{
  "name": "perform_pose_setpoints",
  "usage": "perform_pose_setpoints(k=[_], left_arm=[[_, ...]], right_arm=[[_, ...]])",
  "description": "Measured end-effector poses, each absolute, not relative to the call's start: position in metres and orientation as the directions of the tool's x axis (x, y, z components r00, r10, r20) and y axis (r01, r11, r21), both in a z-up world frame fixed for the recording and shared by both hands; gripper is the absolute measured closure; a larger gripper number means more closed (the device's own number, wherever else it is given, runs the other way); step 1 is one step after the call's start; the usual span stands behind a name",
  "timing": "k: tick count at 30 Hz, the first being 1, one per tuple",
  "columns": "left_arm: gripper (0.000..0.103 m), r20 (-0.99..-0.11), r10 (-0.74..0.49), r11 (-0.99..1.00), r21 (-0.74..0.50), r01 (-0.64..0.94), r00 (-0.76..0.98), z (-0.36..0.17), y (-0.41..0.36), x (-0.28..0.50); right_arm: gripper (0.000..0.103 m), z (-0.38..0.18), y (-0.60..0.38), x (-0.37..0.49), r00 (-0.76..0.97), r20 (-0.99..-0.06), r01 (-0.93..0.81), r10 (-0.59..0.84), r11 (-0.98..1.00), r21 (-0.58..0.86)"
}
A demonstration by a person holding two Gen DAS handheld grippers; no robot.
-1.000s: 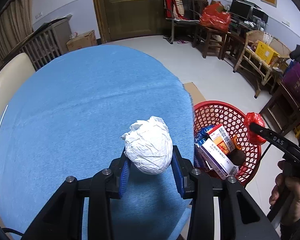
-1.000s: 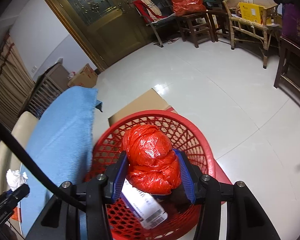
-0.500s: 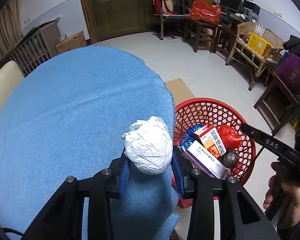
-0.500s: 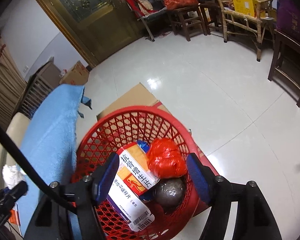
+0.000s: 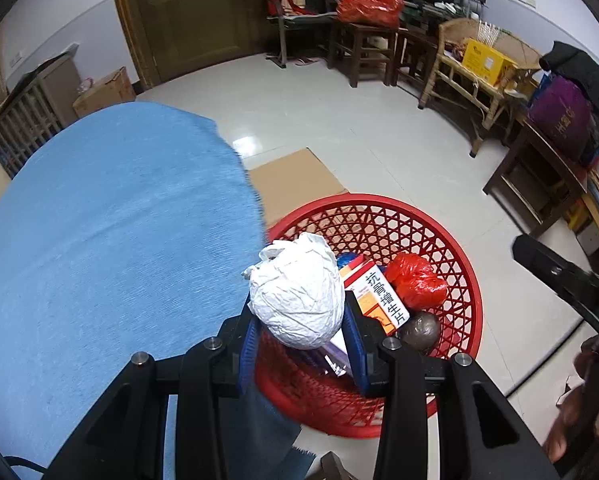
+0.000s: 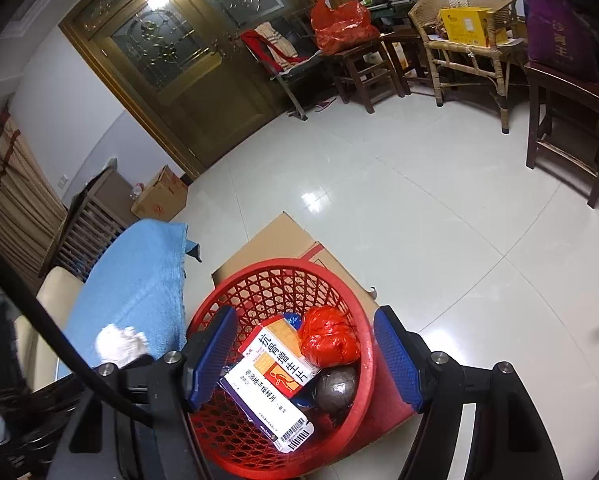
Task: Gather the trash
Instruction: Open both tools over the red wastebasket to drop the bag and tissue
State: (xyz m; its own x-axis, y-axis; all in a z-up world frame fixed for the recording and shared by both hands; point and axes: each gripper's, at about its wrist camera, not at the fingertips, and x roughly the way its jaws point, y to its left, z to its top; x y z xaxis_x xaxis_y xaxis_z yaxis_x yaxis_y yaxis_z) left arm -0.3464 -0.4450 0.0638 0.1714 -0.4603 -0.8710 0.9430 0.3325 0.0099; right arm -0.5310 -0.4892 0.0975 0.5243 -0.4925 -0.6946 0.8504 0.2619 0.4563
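My left gripper is shut on a crumpled white paper ball, held over the near left rim of the red mesh basket, just past the edge of the blue cloth table. In the basket lie a red plastic bag ball, a medicine box and a grey foil ball. My right gripper hangs open above the basket with nothing between its pads. Below it the red bag ball rests beside two boxes. The white ball shows blurred at the left.
Flat cardboard lies under the basket on the pale tiled floor. Wooden stools, a wicker chair and a dark table line the far right. A person's hand is at the lower right edge.
The left gripper carried the white ball from above the table to above the basket's rim. The right gripper opened, the red bag ball dropped into the basket, and that gripper lifted back.
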Motion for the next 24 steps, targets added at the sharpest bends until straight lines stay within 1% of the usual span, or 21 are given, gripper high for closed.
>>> perform_pose_setpoints(k=[20, 22, 24], left_arm=[[0.063, -0.908, -0.388, 0.301, 0.039, 0.953, 0.16, 0.029, -0.48, -0.35], [0.061, -0.911, -0.381, 0.299, 0.041, 0.953, 0.159, 0.026, -0.483, -0.35], [0.056, -0.912, -0.374, 0.306, 0.049, 0.951, 0.167, 0.025, -0.485, -0.349]], right_arm=[[0.029, 0.107, -0.492, -0.549, 0.52, -0.664, 0.845, -0.538, 0.211, 0.492], [0.029, 0.108, -0.491, -0.55, 0.518, -0.662, 0.846, -0.542, 0.21, 0.49], [0.029, 0.108, -0.49, -0.553, 0.518, -0.66, 0.845, -0.544, 0.202, 0.496]])
